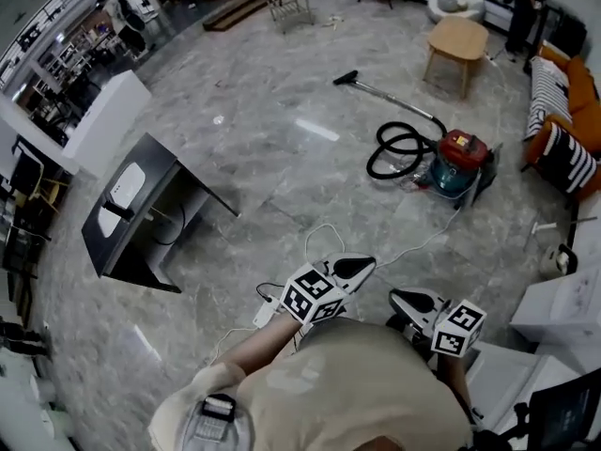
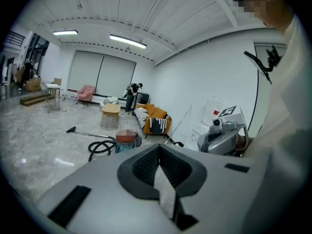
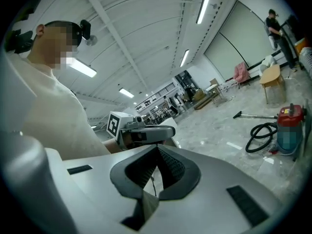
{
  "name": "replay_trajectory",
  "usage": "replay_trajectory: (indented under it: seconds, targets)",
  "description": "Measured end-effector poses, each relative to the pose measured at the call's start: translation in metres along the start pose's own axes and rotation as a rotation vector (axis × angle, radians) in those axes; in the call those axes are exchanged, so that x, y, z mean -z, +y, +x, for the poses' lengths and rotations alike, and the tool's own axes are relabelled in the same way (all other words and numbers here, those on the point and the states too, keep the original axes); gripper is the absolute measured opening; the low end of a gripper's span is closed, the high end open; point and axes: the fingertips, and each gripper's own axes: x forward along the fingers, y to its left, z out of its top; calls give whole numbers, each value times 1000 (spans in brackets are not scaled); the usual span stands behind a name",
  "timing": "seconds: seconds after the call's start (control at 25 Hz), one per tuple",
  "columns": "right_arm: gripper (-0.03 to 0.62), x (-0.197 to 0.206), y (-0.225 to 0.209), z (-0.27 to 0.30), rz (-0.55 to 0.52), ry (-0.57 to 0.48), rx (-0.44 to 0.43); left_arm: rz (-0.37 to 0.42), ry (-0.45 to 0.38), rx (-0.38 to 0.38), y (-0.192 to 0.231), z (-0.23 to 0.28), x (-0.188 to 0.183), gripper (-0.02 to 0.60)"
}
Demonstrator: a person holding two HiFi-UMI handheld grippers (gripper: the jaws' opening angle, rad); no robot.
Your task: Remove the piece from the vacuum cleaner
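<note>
The left tongs (image 1: 366, 265) and right tongs (image 1: 400, 298) are sitting closed and empty, the vacuum cleaner (image 1: 458, 163) standing well apart at one o'clock.

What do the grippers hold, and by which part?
Nothing: the left gripper and right gripper have closed, empty jaws; the vacuum cleaner stands far off.

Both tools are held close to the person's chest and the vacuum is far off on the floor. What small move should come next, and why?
Probably step toward the vacuum cleaner and bring both grippers forward. The left gripper and right gripper are shut and empty, close to the body, while the vacuum cleaner, with its hose fitted, stands well out of reach.
</note>
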Motion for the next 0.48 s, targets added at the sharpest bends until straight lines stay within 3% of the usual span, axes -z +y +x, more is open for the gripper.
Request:
replay_trajectory:
  seconds: [0.2,0.48]
  targets:
    - [2,-29,-53,-65,40,-84,61,42,-6,-16,-26,68,-25,3]
    - [2,-24,-92,-135,173,-138,56,43,37,17,-59,136,-35,3]
